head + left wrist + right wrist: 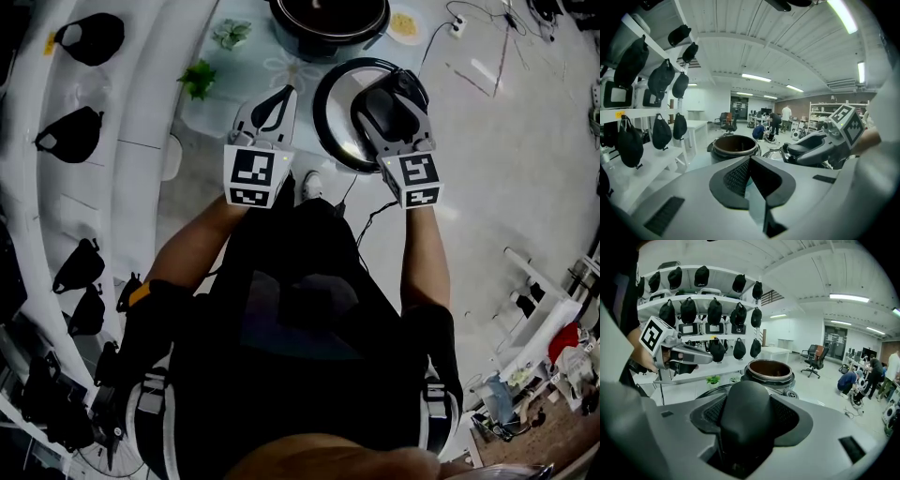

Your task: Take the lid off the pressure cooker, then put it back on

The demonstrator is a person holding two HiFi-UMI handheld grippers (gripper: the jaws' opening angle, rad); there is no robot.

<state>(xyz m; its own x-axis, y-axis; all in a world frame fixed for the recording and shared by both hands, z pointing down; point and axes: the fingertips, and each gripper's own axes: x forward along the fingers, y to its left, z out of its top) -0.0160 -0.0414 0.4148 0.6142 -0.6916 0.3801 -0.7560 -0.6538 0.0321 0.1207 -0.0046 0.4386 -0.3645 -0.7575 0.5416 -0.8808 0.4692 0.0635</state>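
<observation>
The open pressure cooker pot [328, 19] stands on a pale table [220, 94]; it also shows ahead in both gripper views [735, 146] [769, 370]. Its round lid [330, 122] hangs in the air in front of the pot, to the right. My right gripper [389, 101] is shut on the lid's black handle [743, 413], which fills the space between its jaws. The left gripper [284, 96] hovers beside the lid on its left, with its fingertips together and nothing between them. From the left gripper view the held lid handle [806, 149] is at the right.
Two small green plants [199, 77] [231, 34] sit on the table left of the pot. White shelves with black bags [89, 37] run along the left. A yellow dish [405, 23] and a cable [441, 33] lie right of the pot. People work far off [774, 125].
</observation>
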